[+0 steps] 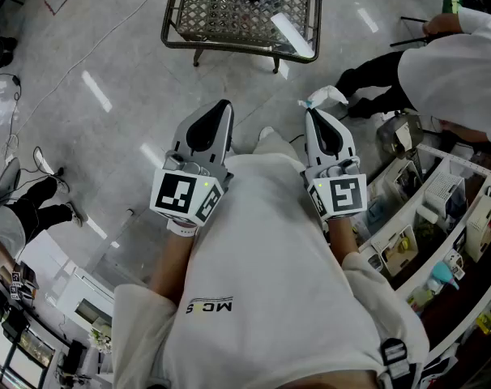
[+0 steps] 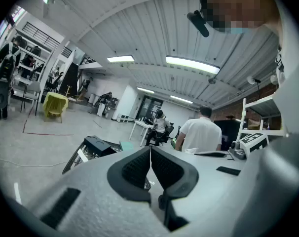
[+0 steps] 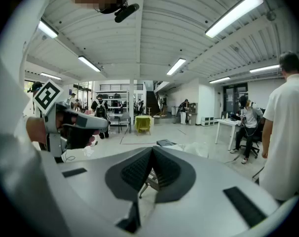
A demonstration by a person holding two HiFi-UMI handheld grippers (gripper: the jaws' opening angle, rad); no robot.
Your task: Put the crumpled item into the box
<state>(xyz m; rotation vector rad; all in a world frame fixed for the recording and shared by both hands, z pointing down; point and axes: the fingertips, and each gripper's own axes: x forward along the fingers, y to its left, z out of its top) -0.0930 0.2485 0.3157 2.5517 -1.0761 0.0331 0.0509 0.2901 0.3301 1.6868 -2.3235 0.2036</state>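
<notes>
Grey and shut, both tools are idle. The left claw (image 1: 219, 112) and the right claw (image 1: 313, 118) are held up before my white cotton shirt (image 1: 262, 250). In each gripper view the jaws are pressed together with nothing between them. I judge that the task is not yet begun.

I cannot name the crumpled item with certainty. A pale rumpled lump (image 1: 326, 96) lies on the shiny grey floor (image 1: 108, 71) just beyond the right claw. I make out no box, only a metal mesh basket (image 1: 221, 14) further ahead.

The next move, I think, is to find the item, open one claw and lower it there.
</notes>
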